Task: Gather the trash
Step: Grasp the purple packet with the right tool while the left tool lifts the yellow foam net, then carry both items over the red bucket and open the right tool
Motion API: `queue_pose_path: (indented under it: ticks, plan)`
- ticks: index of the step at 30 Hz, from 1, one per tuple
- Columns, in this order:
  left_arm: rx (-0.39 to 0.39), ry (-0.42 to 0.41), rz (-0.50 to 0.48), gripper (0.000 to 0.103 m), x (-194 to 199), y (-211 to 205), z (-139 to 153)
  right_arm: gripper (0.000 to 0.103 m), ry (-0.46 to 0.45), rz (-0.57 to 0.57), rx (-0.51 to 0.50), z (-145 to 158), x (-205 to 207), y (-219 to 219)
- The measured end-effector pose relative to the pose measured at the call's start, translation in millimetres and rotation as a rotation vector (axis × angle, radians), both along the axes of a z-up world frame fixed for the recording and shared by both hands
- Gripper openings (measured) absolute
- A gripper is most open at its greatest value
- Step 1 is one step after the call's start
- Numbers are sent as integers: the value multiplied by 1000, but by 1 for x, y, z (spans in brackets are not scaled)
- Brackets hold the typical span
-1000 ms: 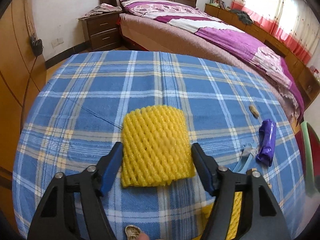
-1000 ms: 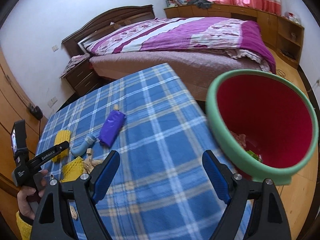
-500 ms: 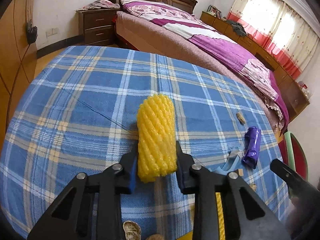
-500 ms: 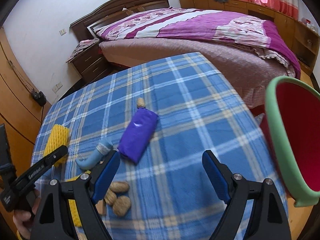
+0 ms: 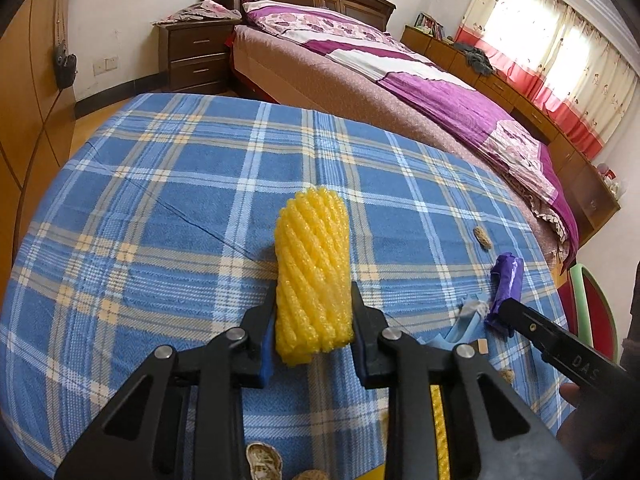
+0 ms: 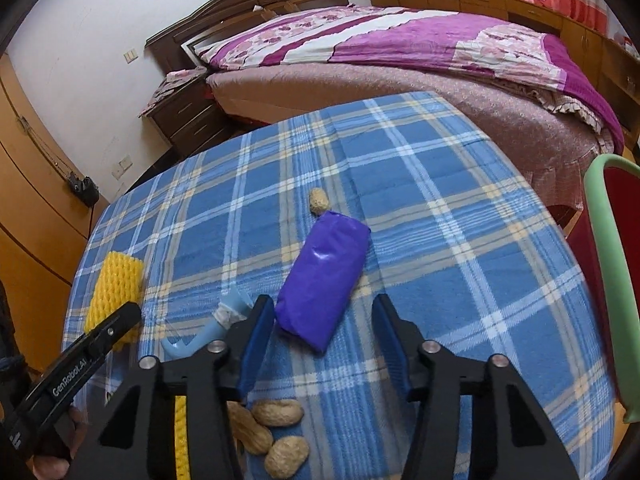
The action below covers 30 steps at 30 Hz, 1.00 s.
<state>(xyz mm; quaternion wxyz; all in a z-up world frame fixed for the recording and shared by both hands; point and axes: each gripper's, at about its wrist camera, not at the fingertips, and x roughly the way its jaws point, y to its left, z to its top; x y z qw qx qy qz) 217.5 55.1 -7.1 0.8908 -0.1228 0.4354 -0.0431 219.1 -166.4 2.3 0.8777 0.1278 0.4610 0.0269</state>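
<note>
My left tool [image 5: 312, 332] is clenched on the yellow foam net [image 5: 312, 276], squeezing it narrow so the springy mesh won't slip on the way to the bin [image 6: 612, 300], whose green rim shows at 3 o'clock in the right view. That tool points level along the plaid surface [image 5: 160, 208], the net just above the cloth. My right tool [image 6: 316, 332] is released, angled down, its jaws straddling the near end of the purple wrapper [image 6: 324, 276]. Peanut shells [image 6: 276, 412] lie at 6 o'clock.

The right claw [image 6: 320, 334] stands open around the near end of the purple packet [image 6: 323, 278] on the plaid tablecloth [image 6: 460, 240].
</note>
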Motion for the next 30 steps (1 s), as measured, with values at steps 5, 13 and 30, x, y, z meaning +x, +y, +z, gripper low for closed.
queue_pose_path:
  ticks: [5,13,30]
  plan:
    - [2,-4,3,30,0,1,0,38,-7,-7,-32,-1,2,2]
    - [-1,-16,5,29,2,3,2,28,-25,-41,-21,0,-9,-22]
    - [-2,-48,-12,28,-4,-6,6,27,-136,-137,-49,40,-85,-86]
